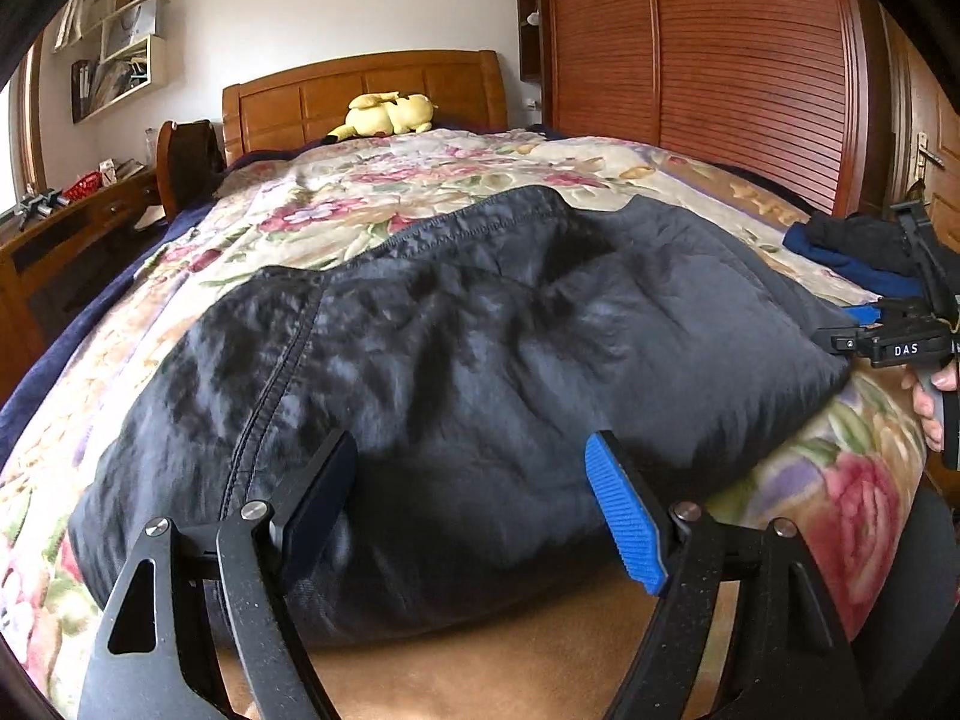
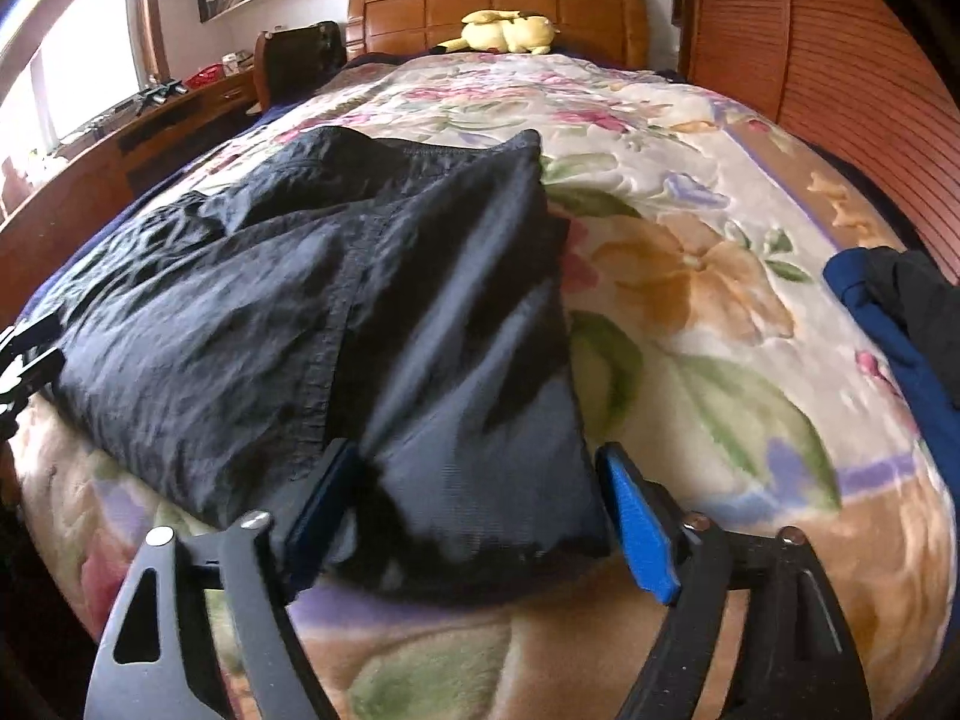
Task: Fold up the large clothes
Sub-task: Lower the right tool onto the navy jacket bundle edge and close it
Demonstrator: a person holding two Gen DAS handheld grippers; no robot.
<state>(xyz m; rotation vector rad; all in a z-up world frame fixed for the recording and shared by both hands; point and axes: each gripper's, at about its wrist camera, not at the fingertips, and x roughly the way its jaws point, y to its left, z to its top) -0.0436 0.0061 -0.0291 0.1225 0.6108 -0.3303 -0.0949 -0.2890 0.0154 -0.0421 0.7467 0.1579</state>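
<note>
A large black jacket (image 1: 456, 336) lies folded into a rough rectangle on the floral blanket (image 1: 372, 192) of a bed. It also shows in the right wrist view (image 2: 336, 300). My left gripper (image 1: 474, 480) is open, its fingers spread over the garment's near edge. My right gripper (image 2: 480, 498) is open, its fingers either side of the garment's near right corner. The right gripper also shows at the right edge of the left wrist view (image 1: 888, 336), by the garment's right side.
A pile of blue and black clothes (image 2: 894, 312) lies at the bed's right edge. A yellow plush toy (image 1: 387, 114) sits by the wooden headboard (image 1: 360, 90). A wooden desk (image 2: 120, 138) stands left, and a slatted wardrobe (image 1: 720, 60) right.
</note>
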